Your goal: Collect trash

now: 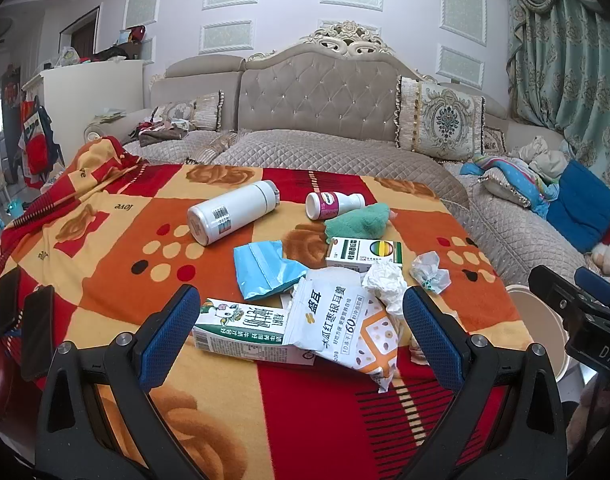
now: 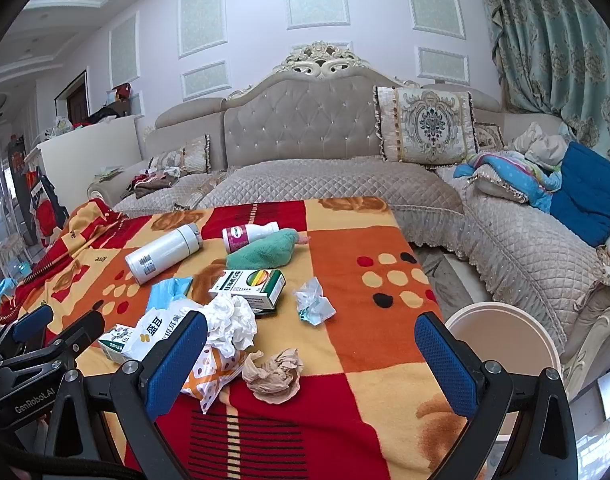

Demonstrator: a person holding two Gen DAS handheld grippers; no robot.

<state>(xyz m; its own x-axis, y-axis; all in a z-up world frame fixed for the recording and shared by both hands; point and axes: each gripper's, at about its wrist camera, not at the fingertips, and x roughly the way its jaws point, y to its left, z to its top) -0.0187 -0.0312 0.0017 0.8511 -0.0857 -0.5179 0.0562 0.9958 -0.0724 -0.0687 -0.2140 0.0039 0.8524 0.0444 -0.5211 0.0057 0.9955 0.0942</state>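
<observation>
Trash lies on a table under a red-orange blanket (image 1: 117, 280). My left gripper (image 1: 301, 324) is open, its fingers either side of a white snack wrapper (image 1: 337, 328) and a milk carton (image 1: 241, 332). A torn blue packet (image 1: 265, 268), a white crumpled tissue (image 1: 385, 284) and a clear crumpled wrapper (image 1: 429, 272) lie beyond. My right gripper (image 2: 311, 352) is open above the table's near edge, over a brown crumpled paper (image 2: 273, 372). The white tissue (image 2: 229, 320) and clear wrapper (image 2: 313, 300) show there too. A round bin's rim (image 2: 501, 332) stands right of the table.
A white flask (image 1: 229, 212), a small pink-labelled bottle (image 1: 333, 204), a green cloth (image 1: 361, 220) and a medicine box (image 1: 365, 254) lie farther back. Two dark phones (image 1: 21, 312) lie at the left edge. A quilted beige sofa (image 2: 345, 176) runs behind and to the right.
</observation>
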